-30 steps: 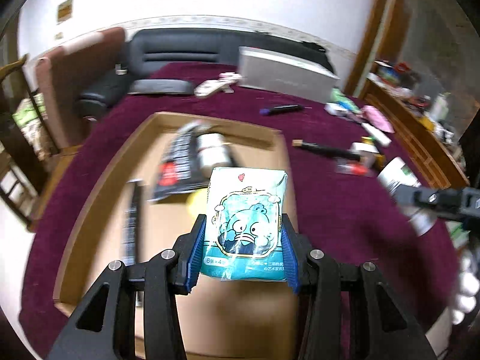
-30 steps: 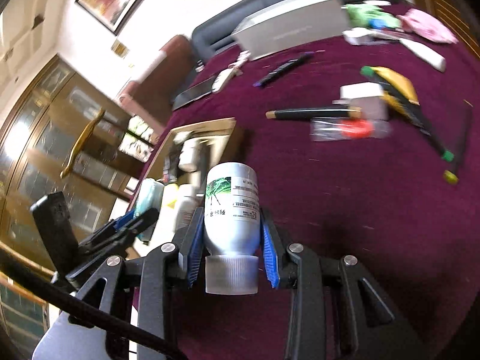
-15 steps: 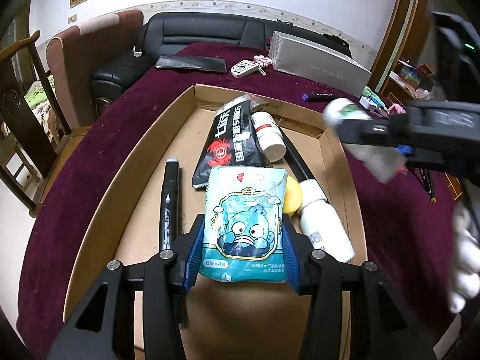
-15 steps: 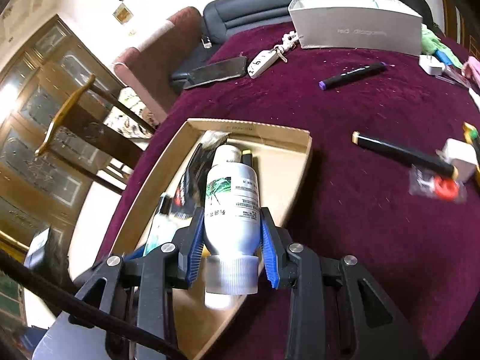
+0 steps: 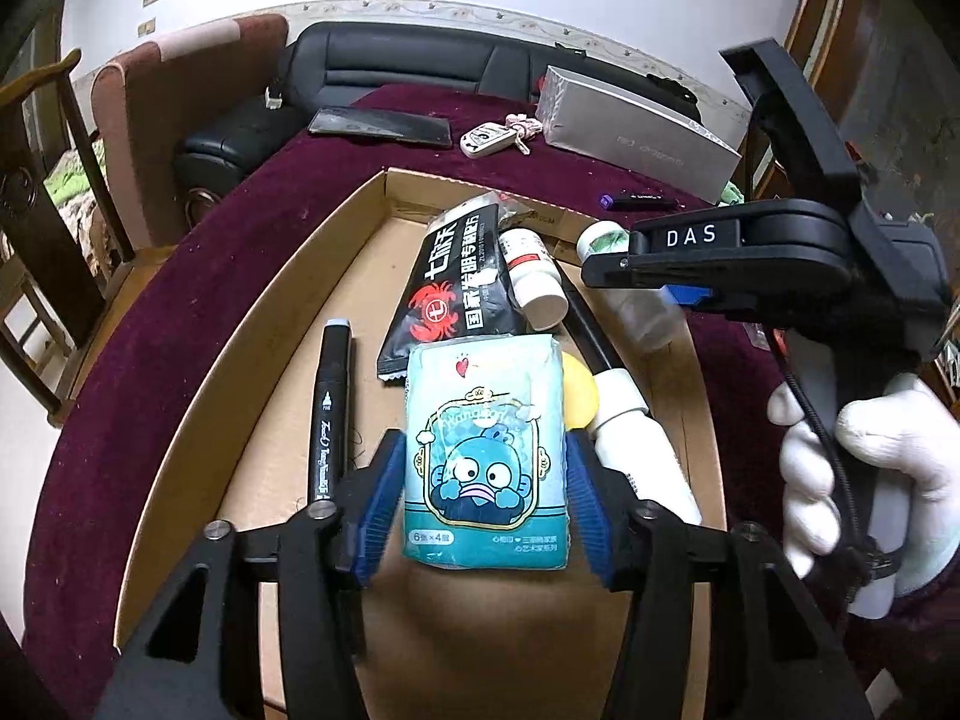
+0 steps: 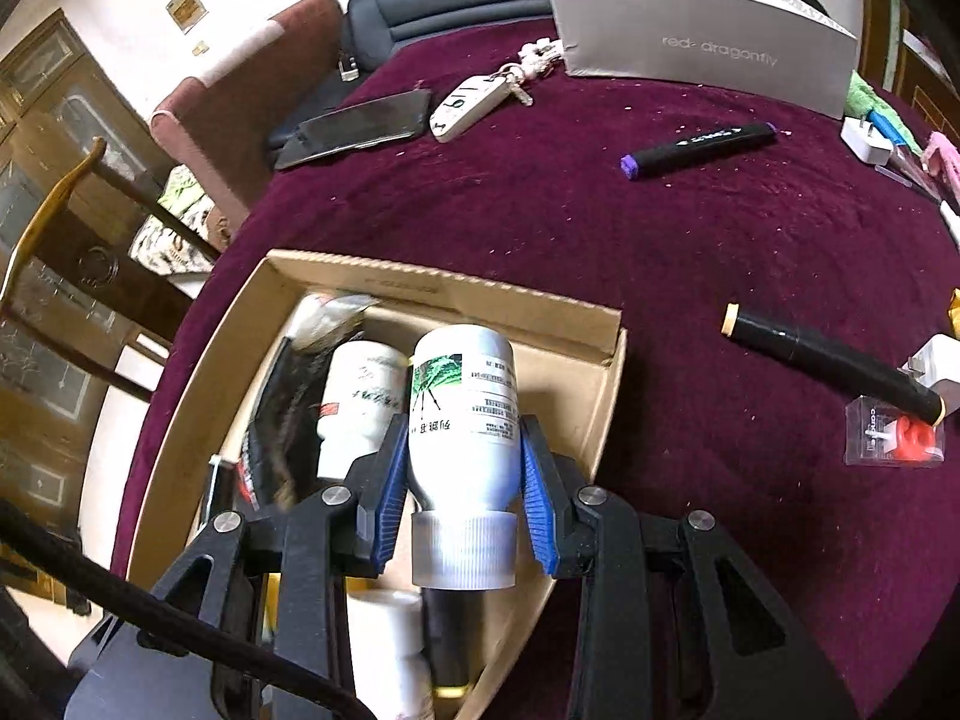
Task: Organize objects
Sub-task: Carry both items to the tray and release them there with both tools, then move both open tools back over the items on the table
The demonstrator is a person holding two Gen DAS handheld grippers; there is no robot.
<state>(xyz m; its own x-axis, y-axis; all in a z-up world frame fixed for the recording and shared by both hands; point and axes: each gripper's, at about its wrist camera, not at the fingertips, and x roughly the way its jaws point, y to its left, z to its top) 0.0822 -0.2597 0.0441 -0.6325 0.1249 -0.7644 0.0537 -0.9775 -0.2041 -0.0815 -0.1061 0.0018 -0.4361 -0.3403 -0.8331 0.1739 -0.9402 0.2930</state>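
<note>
Cardboard box (image 5: pixel 252 324) under both my grippers. Left gripper (image 5: pixel 486 498) jaws just opening, tissue pack (image 5: pixel 486 456) loose between pads. Right gripper (image 6: pixel 462 474) clamped on white bottle (image 6: pixel 465 402) above box's far right. Risk: bottle released here rolls onto packed items.

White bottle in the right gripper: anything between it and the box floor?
Yes. Under the white bottle lie another bottle and a black marker; bare cardboard box floor shows only toward the far right corner.
</note>
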